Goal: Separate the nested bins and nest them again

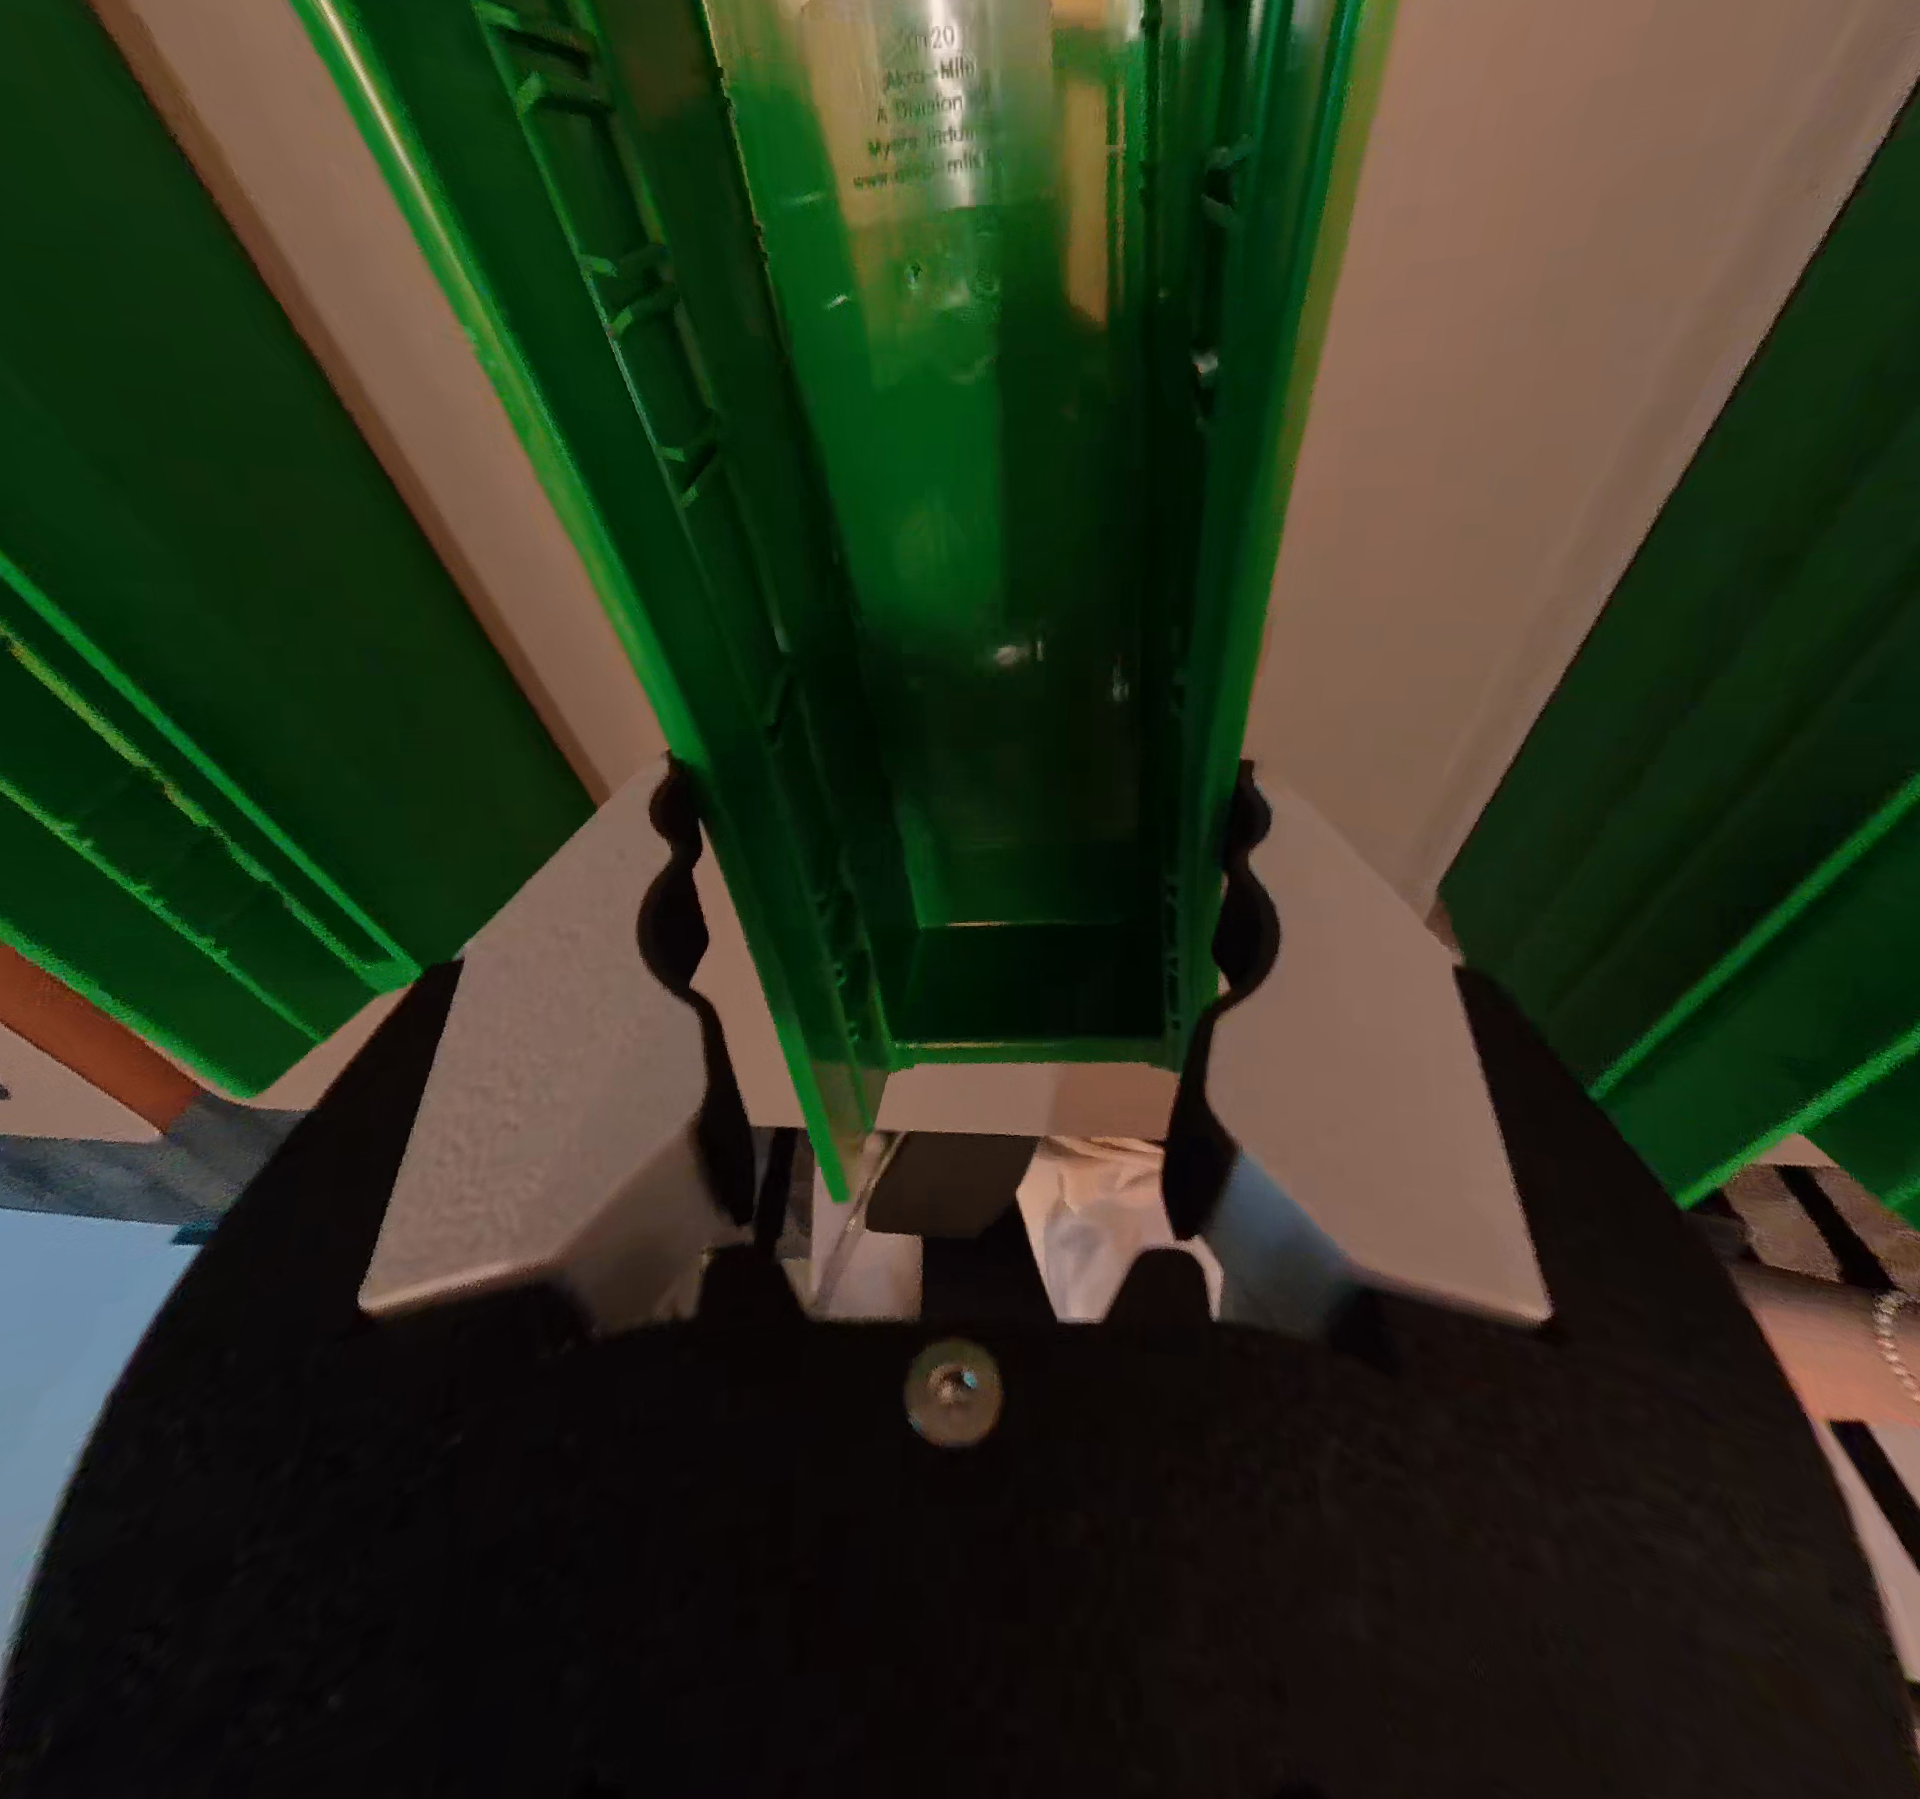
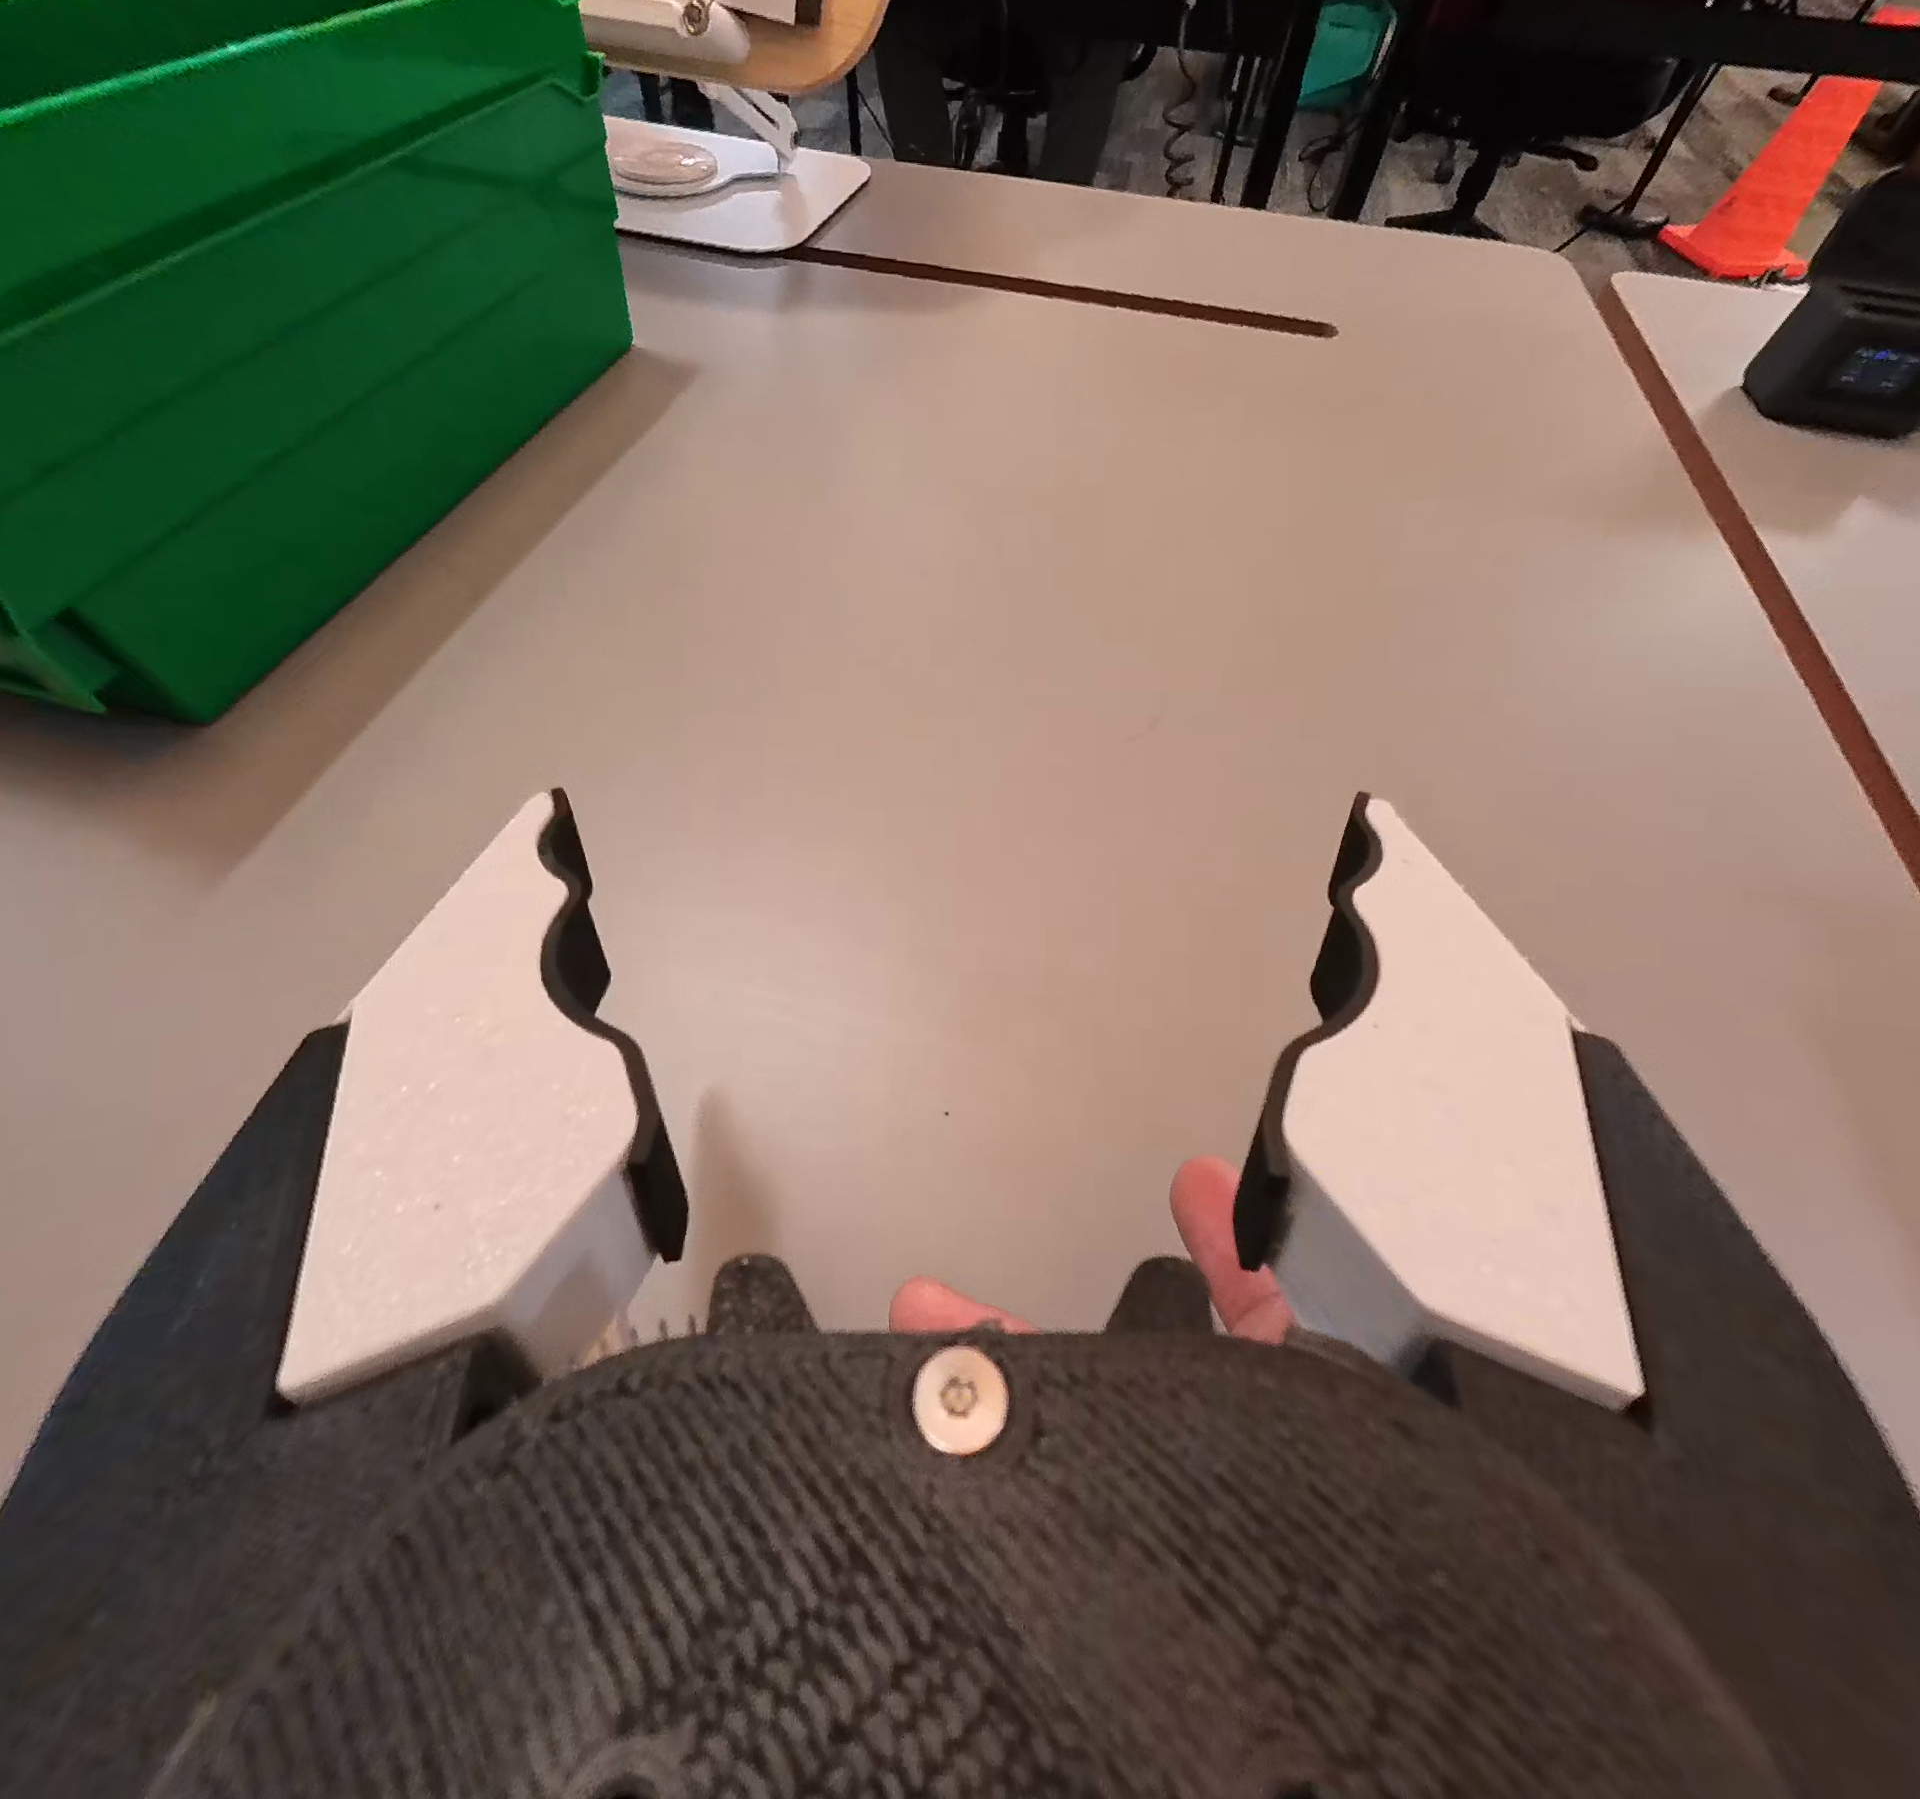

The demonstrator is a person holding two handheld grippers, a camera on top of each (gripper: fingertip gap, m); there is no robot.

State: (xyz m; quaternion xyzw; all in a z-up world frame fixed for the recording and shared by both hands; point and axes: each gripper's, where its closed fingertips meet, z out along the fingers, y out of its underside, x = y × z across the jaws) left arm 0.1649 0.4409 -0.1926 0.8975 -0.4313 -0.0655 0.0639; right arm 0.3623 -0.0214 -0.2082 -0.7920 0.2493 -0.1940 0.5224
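Two green bins (image 2: 291, 315) at least sit nested at upper left on the grey table (image 2: 1039, 658). Left gripper (image 1: 961, 928) pinches a narrow green bin (image 1: 997, 554) at frame centre. Right gripper (image 2: 961, 1022) spread, empty, lower centre. Judging re-nest under way; held bin not yet in.

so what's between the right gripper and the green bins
Only bare grey table, as the right wrist view shows. The right gripper hangs open over it, and the bins sit off to its left.
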